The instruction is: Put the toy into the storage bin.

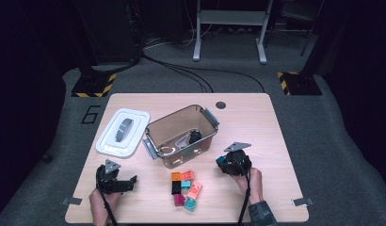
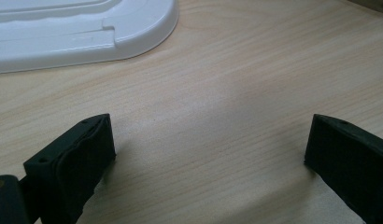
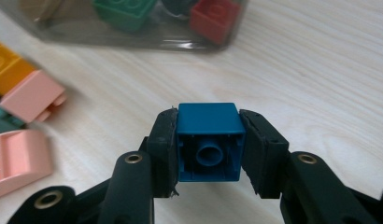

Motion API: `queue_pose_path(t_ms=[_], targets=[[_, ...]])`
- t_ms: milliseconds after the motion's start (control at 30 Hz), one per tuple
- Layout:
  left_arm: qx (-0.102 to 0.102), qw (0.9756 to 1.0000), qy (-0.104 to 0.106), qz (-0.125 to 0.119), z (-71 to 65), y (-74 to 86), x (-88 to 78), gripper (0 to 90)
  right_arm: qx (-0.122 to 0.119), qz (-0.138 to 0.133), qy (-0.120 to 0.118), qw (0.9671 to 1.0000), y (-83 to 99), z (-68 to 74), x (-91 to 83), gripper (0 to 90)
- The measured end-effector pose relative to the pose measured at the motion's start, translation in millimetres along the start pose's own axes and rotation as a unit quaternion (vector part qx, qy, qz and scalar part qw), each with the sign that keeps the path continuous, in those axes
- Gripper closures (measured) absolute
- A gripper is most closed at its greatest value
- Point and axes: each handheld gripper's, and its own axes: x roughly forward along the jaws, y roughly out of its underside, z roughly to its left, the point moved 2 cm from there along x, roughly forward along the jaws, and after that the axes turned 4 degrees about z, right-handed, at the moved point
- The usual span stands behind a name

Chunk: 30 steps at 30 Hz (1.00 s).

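Blue brick (image 3: 209,140) sits squarely clamped in the right hand-held gripper (image 3: 209,149), hollow underside facing the camera, just beside the clear bin (image 1: 156,148). To finish well, I judge it should be lifted above the bin's rim, centred over the opening, and only then released, avoiding the loose bricks (image 1: 185,187) on the surface (image 1: 257,122). The left hand-held gripper (image 2: 208,154) rests released, grasping nothing, near the white lid (image 2: 87,32).

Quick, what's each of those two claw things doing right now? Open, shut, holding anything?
Left gripper: jaws wide open, nothing between them, over bare table.
Right gripper: jaws closed on a blue block, near the clear bin.
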Motion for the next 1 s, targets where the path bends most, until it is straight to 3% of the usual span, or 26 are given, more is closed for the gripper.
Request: queue_pose_path(t_ms=[200,467,600,1000], targets=[[0.0,1.0,0.0,0.0,0.0,0.0,0.0,1.4,0.024,0.015,0.023,0.9993,-3.8,-13.6,7.2,58.7],[0.0,1.0,0.0,0.0,0.0,0.0,0.0,1.3,0.043,0.019,0.035,0.9983,-5.9,-23.3,14.9,58.7],[0.0,1.0,0.0,0.0,0.0,0.0,0.0,1.4,0.059,0.007,0.037,0.9976,-12.9,-30.7,12.5,58.7],[0.0,1.0,0.0,0.0,0.0,0.0,0.0,1.4,0.069,-0.024,0.058,0.9956,-46.2,-46.6,-2.3,58.7]])
